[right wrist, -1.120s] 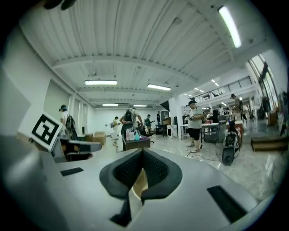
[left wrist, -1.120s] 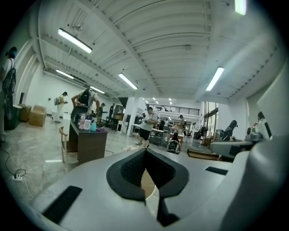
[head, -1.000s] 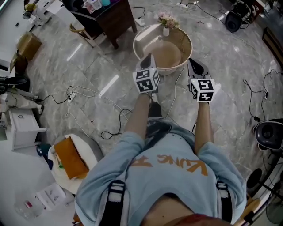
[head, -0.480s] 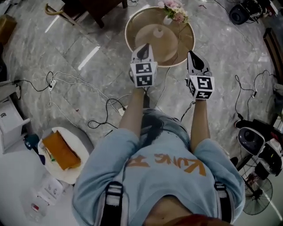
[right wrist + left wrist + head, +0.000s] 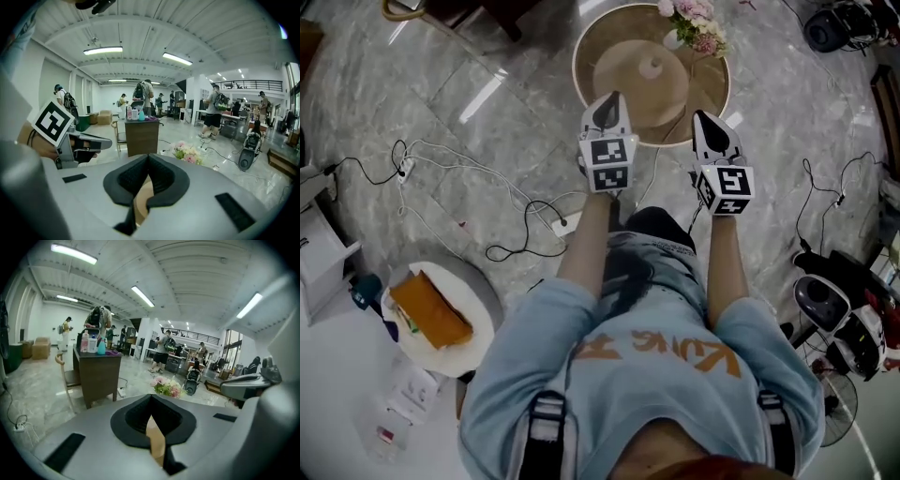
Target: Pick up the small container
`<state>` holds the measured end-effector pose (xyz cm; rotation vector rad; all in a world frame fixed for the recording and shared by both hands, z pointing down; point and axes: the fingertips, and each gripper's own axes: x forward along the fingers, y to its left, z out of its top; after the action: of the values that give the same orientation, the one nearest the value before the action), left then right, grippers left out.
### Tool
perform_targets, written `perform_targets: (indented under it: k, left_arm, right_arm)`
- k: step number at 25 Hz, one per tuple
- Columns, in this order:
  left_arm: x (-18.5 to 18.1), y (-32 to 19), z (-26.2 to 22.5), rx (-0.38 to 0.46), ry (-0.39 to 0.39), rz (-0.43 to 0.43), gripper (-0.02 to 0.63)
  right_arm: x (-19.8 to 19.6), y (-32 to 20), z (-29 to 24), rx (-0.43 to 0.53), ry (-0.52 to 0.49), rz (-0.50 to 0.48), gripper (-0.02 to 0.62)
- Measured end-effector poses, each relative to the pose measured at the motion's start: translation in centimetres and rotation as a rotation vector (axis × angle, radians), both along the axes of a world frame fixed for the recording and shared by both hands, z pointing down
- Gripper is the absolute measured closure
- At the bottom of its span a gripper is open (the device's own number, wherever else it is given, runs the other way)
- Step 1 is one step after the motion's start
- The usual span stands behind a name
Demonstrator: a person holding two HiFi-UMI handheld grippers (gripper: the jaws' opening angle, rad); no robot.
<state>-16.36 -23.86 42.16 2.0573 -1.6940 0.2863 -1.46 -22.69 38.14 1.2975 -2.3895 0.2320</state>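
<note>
A round tan table stands ahead of me on the marble floor. Near its middle sits a small pale object, possibly the small container; it is too small to tell. A vase of pink flowers stands at the table's far right rim. My left gripper hovers over the near rim, shut and empty. My right gripper is level with it by the table's right edge, also shut and empty. In the left gripper view, the left gripper points toward the flowers; the right gripper does too.
Cables and a power strip lie on the floor to the left. A round stool with an orange item stands at the lower left. Fans and equipment crowd the right. A dark desk and several people are farther off.
The view has shifted so the round table sits more centred and nearer to both grippers. Both grippers have stayed shut and side by side.
</note>
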Motion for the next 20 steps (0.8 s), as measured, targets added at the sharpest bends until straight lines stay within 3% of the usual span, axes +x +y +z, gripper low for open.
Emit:
perform_targets:
  k: [5,8,11,13,16,20]
  left_arm:
    - [3.0,-0.9,2.8,-0.047,-0.033,0.056,0.583]
    - [4.6,-0.5,5.2,-0.096,0.007,0.077,0.583]
    - [6.4,0.8,9.6,-0.163,-0.033,0.145,0.583]
    - [7.3,0.0,12.5,-0.171,-0.06,0.172,0.583]
    - [9.4,-0.5,15.4,-0.165,-0.024,0.175,0.583]
    - [8.7,-0.4,19.1,-0.172,-0.031,0.181,0.583]
  right_arm:
    - [2.8,0.2,2.8,-0.069,-0.005,0.064,0.583]
    - [4.1,0.0,6.6,-0.163,-0.127,0.134,0.583]
    - [3.8,-0.2,12.7,-0.255,-0.223,0.181,0.583]
    - [3.1,-1.1,16.6,-0.294,-0.251,0.174,0.583]
    - [3.1,-1.4,19.7,-0.304,-0.229,0.118,0.583]
    - [1.3,-0.5,23.8,-0.313,-0.227,0.059,0.583]
